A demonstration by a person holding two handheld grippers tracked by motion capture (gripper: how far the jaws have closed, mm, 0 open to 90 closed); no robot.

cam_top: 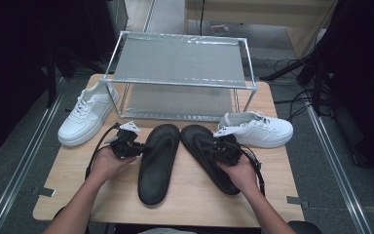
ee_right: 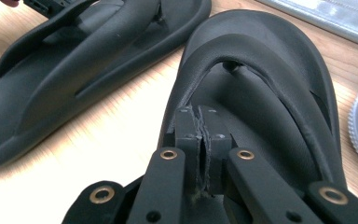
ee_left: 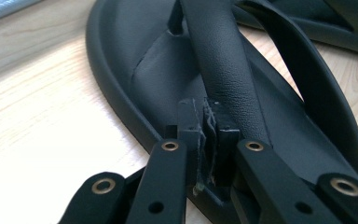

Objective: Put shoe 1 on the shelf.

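Two black rubber flip-flops on wooden bench.
L gripper jaws pinched together at left flip-flop strap; R gripper jaws likewise, over right flip-flop.

left sandal: matt black rubbery foam, strap finely pebbled
right sandal: same matt black foam, smooth
counter: pale wood grain, slight sheen
rack: bright metal frame, grey mesh-like shelves
sneakers: smooth white leather look
claw: matt black plastic, brass-coloured rivets
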